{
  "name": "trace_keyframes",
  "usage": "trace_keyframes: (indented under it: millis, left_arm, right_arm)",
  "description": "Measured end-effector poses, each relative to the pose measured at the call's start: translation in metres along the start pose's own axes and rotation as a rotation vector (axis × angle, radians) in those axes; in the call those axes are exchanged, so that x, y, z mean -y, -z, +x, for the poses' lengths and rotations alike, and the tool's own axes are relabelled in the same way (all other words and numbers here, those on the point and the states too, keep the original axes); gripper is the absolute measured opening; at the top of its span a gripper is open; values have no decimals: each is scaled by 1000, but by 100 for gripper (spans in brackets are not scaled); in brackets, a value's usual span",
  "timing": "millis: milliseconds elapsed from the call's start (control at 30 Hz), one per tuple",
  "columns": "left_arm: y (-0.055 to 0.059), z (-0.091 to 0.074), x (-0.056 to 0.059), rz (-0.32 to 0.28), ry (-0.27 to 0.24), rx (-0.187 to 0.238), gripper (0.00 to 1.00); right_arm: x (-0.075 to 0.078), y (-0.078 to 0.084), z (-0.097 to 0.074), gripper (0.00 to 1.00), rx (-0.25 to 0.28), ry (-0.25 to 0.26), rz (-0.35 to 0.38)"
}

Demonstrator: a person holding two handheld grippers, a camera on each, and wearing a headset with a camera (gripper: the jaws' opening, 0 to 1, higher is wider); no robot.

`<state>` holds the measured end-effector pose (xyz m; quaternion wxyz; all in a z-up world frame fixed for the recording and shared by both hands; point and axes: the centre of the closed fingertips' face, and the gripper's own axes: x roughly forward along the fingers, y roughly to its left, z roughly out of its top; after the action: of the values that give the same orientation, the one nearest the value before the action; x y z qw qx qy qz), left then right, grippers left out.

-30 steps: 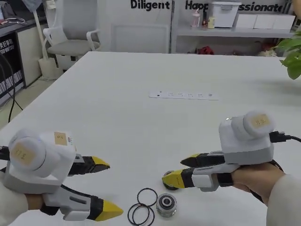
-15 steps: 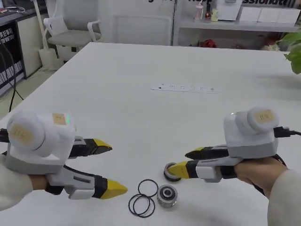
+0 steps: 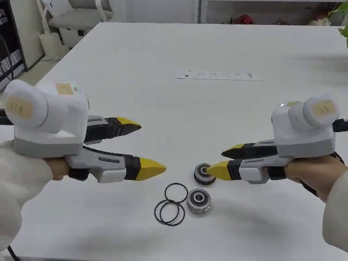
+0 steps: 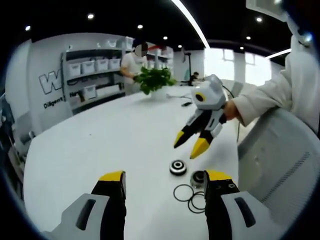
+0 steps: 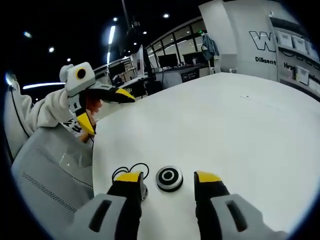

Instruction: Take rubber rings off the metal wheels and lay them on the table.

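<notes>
Two small metal wheels lie near the table's front edge. One wheel (image 3: 202, 173) (image 4: 178, 167) (image 5: 169, 178) still wears a dark rubber ring. The other wheel (image 3: 198, 199) (image 4: 198, 178) looks bare metal. Three loose black rubber rings (image 3: 171, 204) (image 4: 189, 193) (image 5: 127, 170) lie flat just left of the bare wheel. My right gripper (image 3: 220, 160) (image 5: 168, 176) is open, hovering with its lower tip close beside the ringed wheel. My left gripper (image 3: 144, 148) (image 4: 165, 177) is open and held above the table, left of the rings.
A white power strip (image 3: 217, 76) lies mid-table, farther out. An office chair (image 3: 76, 16) stands past the far left corner. A potted plant (image 4: 155, 80) and shelves stand at the right end. The table (image 3: 163, 98) is bare around the wheels.
The head camera has tilted down. My left gripper has risen and moved right, toward the rings. The right gripper has stayed by the ringed wheel; wheels and rings lie as before.
</notes>
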<state>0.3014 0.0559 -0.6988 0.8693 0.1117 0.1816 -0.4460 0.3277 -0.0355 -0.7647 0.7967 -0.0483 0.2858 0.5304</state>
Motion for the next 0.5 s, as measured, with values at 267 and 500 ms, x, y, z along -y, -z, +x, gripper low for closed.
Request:
trace_keyframes:
  millis: [267, 500]
  left_arm:
    - [-35, 17, -4, 72, 62, 25, 63]
    - [-61, 43, 3, 127, 119, 54, 61]
  right_arm:
    - [-1, 7, 2, 37, -22, -13, -2]
    - [0, 24, 9, 35, -75, -14, -9]
